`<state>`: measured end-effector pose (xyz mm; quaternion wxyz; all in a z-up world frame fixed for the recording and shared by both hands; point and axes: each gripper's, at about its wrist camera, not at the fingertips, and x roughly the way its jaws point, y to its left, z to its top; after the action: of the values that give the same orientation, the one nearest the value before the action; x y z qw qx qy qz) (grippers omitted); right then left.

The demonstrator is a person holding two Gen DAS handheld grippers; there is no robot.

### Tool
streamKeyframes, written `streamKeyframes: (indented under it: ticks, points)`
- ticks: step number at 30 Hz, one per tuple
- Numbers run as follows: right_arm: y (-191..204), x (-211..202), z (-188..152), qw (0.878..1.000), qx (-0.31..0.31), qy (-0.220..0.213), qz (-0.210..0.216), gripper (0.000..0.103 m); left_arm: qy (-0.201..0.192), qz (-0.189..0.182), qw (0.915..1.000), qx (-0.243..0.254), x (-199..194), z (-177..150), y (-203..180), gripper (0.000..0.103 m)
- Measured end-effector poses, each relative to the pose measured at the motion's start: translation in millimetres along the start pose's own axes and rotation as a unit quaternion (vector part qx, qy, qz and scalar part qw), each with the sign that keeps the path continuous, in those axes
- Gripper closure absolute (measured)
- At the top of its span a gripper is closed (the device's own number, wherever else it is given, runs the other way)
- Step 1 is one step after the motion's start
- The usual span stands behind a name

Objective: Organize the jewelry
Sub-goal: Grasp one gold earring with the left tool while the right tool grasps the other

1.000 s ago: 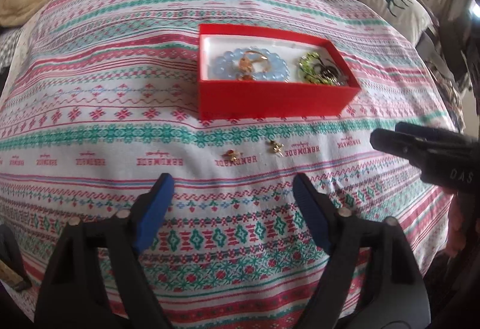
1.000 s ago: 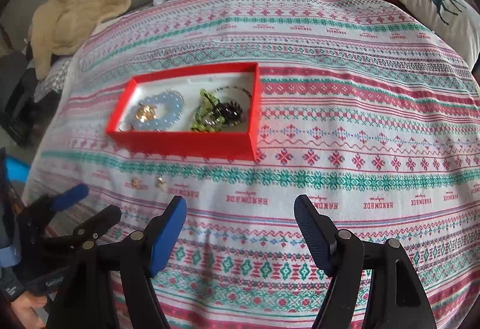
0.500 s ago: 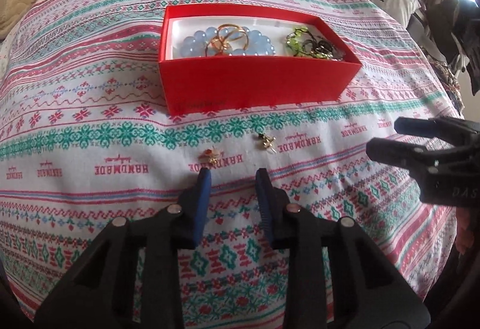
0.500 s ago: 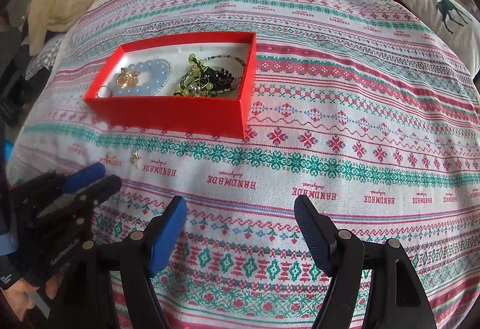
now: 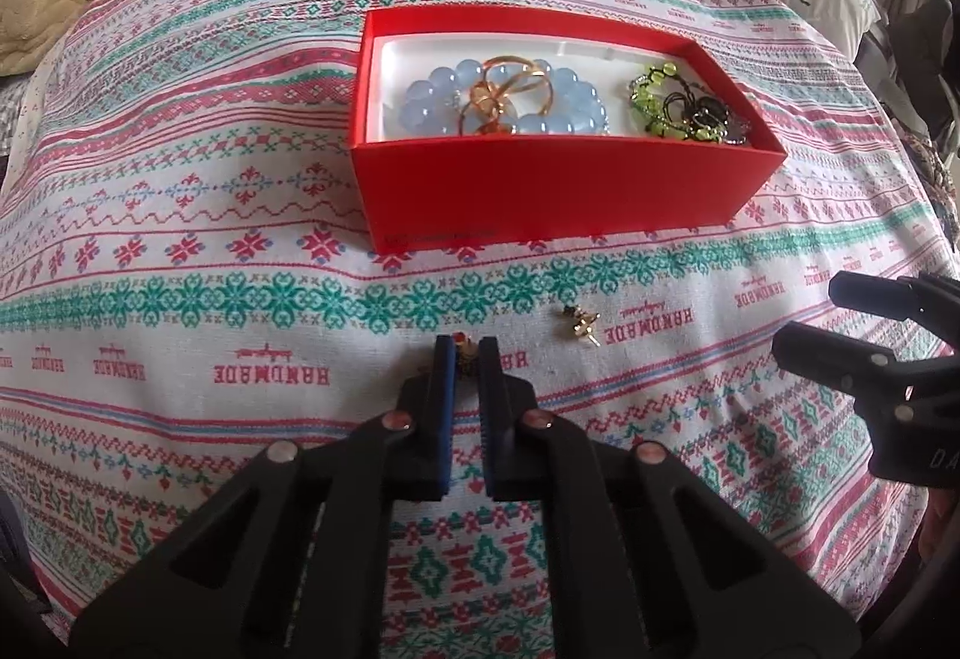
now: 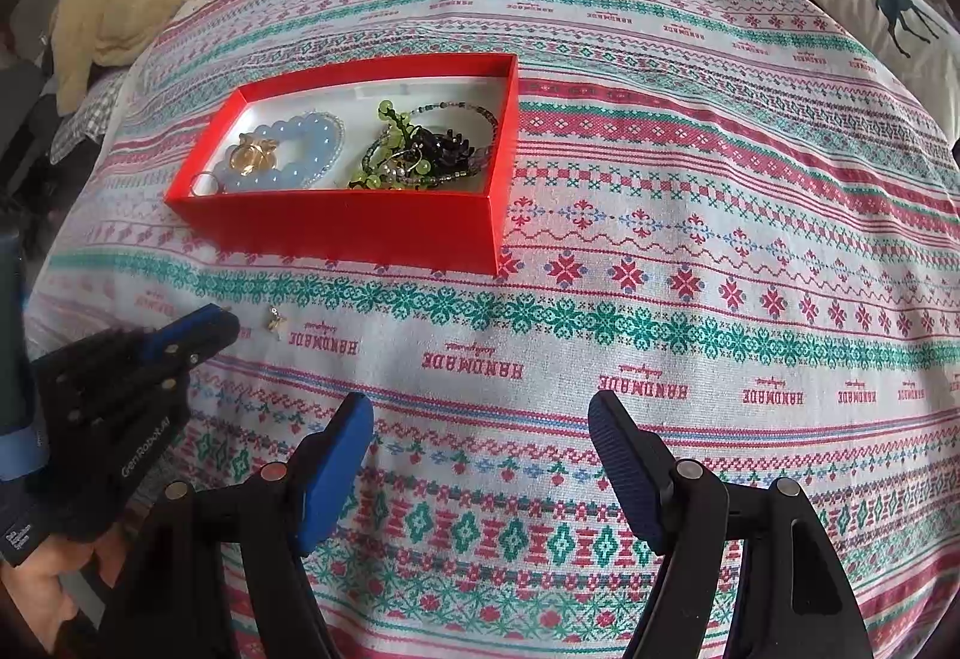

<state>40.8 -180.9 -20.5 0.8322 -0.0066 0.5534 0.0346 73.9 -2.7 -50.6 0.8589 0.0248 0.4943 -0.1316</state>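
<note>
Red-stoned, gold-toned stud earring [image 5: 461,346] sat pinched between the blue pads of the left tool [image 5: 463,353], whose jaws had closed to a narrow slit on it, low against the patterned woven bedspread [image 5: 180,239], in front of the red cardboard jewellery box [image 5: 540,191]. Only the red tip and a glint of gold showed above the pads; the post and back were hidden. The step in hand appeared to be the pick-up of this earring for the box. The next move would call for a clean lift without snagging the cloth, a carry over the near red wall, and a release onto the white lining, where space remained between the contents. So small a piece could slip or twist out of flat pads, so the grip would need to hold through the lift.

Second gold stud earring [image 5: 581,326], dark-tipped with its post pointing outward, lay loose on the bedspread near the first, toward the right tool [image 6: 480,443]. That tool hovered with jaws wide apart and nothing between them.

Inside the box lay a pale blue beaded bracelet [image 5: 540,119] with gold rings [image 5: 510,83] resting on it, and beside it a tangle of green and dark beaded strands [image 5: 684,110].
</note>
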Motion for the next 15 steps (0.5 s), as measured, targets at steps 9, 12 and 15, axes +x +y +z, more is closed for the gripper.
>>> streamKeyframes:
  ticks: [9, 12, 15]
  points:
    - [20, 10, 2, 1.0, -0.01, 0.004, 0.017, 0.028, 0.003, 0.029, 0.9995, -0.014, -19, 3, 14, 0.095]
    - [36, 20, 0, 0.999, -0.022, 0.015, 0.024, 0.028, 0.001, 0.041, 0.9989, -0.022, -28, 3, 22, 0.095]
    - [52, 28, 0, 0.999, -0.036, 0.015, 0.022, 0.028, 0.002, 0.036, 0.9986, -0.038, -35, 3, 31, 0.095]
